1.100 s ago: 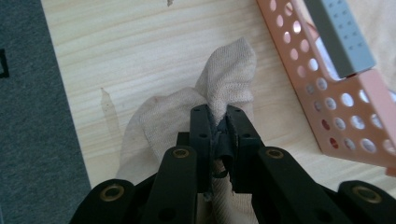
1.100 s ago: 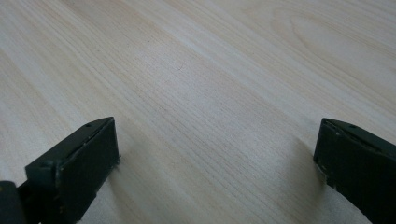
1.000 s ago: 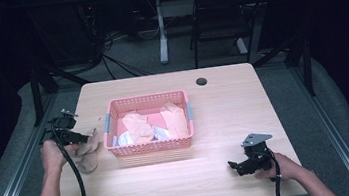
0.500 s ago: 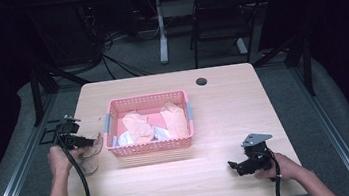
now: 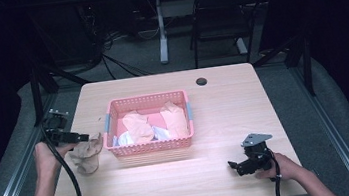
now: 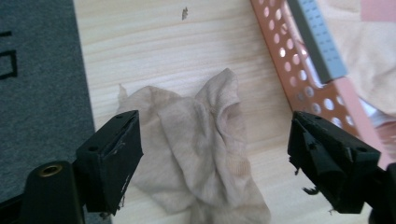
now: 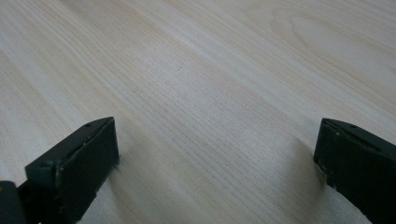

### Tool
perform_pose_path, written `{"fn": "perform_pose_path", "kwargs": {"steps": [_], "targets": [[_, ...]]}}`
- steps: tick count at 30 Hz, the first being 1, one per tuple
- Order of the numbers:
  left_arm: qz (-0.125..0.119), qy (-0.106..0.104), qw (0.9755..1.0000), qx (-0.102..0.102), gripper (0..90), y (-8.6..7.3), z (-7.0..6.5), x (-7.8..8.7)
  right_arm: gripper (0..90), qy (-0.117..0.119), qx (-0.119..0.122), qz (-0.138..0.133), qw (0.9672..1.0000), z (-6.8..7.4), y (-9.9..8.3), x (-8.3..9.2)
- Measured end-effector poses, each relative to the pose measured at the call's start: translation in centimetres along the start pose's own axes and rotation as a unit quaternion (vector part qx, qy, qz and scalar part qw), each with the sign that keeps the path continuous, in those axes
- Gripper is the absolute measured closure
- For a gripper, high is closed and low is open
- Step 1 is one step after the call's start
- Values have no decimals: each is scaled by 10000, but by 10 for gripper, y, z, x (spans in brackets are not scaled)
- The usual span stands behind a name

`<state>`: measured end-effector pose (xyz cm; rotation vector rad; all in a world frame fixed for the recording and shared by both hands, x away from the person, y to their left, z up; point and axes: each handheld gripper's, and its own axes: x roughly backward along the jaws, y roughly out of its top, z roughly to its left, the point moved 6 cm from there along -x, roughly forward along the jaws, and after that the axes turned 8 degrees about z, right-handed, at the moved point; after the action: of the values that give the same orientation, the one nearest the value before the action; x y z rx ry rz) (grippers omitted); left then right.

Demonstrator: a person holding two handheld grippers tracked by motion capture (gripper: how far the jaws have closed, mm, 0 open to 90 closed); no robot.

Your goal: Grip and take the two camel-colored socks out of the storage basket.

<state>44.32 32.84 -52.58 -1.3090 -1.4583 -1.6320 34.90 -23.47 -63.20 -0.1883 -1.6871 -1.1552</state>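
Beige cloth [image 6: 201, 154] is lying crumpled on the worktop [image 5: 244, 109] just outside the left wall of the pink basket [image 5: 147, 101], at the lower left of the high view. The left gripper [image 6: 210, 158] is hanging right over it, jaws having just been opening and now spread wide, nothing pinched. The cloth's long axis is running away from the basket's near corner. The left gripper view is showing folds that the high view blurs. The right gripper [image 5: 241, 165] is resting released, far right.

Both grippers [image 5: 82, 138] are black (jaws blocky, scuffed), trailing black cables; the right gripper [image 5: 232, 165] carries a grey triangular plate.
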Motion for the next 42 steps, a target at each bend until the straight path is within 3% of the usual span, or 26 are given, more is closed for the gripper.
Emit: {"fn": "perform_pose_path", "kwargs": {"steps": [4,14,24,28,32,34,37,39,42], "targets": [[-162,62,9998,4,151,-7,-3,20,0,-3,-5,-1,10000,0,0,0],[-209,82,9997,-33,45,-28,-8,30,0,-2,-4,1,10000,0,0,0],[-178,-49,9998,-112,10,-58,-29,10,0,-7,-9,-1,10000,0,0,0],[-74,38,9997,-236,2,-70,-38,-4,0,-6,-9,0,10000,0,0,0],[-63,94,9998,-133,2,-82,-40,-25,0,-6,-9,-7,10000,0,0,0],[60,119,9998,-149,1,-87,-40,-32,0,-5,-8,-4,10000,0,0,0],[115,127,9996,-213,0,-90,-41,-37,0,-7,-8,-4,10000,0,0,0],[182,238,9991,-297,0,-92,-40,-40,0,-5,-9,-3,10000,0,0,0],[126,204,9994,-239,3,-92,-38,-42,0,-6,-10,-6,10000,0,0,0]]}}
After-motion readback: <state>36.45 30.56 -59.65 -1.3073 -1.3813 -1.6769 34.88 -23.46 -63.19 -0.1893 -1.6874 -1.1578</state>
